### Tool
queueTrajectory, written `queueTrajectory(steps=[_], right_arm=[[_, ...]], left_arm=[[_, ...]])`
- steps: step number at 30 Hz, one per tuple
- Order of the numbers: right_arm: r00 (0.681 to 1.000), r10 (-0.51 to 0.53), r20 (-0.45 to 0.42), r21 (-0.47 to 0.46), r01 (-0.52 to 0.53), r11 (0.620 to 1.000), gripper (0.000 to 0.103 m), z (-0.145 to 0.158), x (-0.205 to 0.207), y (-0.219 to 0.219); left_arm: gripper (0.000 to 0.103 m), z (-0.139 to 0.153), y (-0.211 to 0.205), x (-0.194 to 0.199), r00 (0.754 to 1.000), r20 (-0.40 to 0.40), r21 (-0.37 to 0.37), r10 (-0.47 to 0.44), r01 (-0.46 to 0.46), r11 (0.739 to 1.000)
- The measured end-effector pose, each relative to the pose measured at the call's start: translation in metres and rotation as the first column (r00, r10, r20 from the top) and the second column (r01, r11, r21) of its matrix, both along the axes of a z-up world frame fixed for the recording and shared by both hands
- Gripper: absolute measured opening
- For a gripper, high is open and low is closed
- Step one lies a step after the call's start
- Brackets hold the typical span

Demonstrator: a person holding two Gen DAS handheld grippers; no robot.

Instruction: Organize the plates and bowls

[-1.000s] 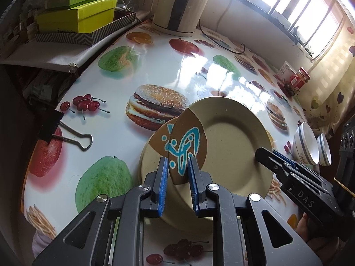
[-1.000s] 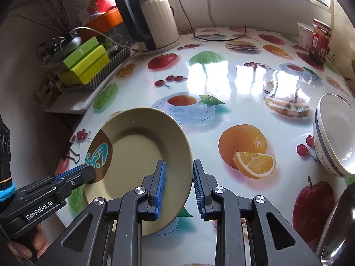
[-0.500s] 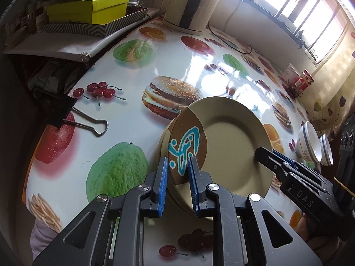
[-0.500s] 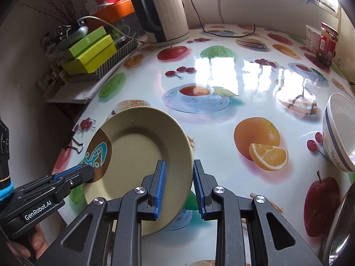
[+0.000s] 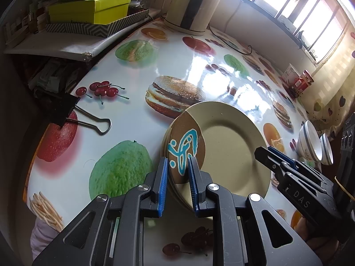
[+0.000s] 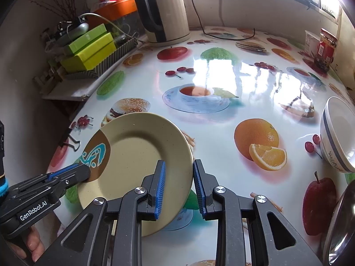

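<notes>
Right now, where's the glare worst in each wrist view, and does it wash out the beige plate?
Left wrist: window reflection blows out the glossy fruit-print tablecloth beyond the beige plate, which stays readable. Right wrist: glare mid-table above the plate; frame corners darken.

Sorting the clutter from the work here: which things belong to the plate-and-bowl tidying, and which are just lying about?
Part of the job:
beige plates, stacked
white bowls
left gripper, its jaws around the plate rim
right gripper, its jaws around the opposite rim

Lying about:
binder clip
kettle
green boxes
red jar
</notes>
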State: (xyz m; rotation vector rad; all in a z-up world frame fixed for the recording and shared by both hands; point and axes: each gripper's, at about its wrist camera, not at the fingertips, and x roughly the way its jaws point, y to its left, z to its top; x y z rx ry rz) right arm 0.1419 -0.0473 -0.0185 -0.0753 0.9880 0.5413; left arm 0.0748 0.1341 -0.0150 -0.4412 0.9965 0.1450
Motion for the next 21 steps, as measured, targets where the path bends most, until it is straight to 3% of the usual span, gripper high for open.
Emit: queueTrajectory(steps=[8,11,21], right_arm=[[1.000,-0.002,-0.002,0.007,0.002,1.000,0.026,0.000,0.000,-0.001],[1.000,-0.010,-0.009,0.007,0.010,1.000,0.034,-0.002,-0.002,-0.002],[0.998,-0.059,0.037,0.026,0.058,0.998,0.043,0.014,-0.014,-0.025]], left_arm=[[0.019,0.000,0.002,0.000,1.000,-0.005,0.000,-0.002,0.002,1.000],[0.019,0.002,0.000,0.000,1.000,-0.005,0.007,0.000,0.000,1.000],[0.026,0.025,-0.014,-0.012,0.999,0.049,0.094,0.009,-0.013,0.995]])
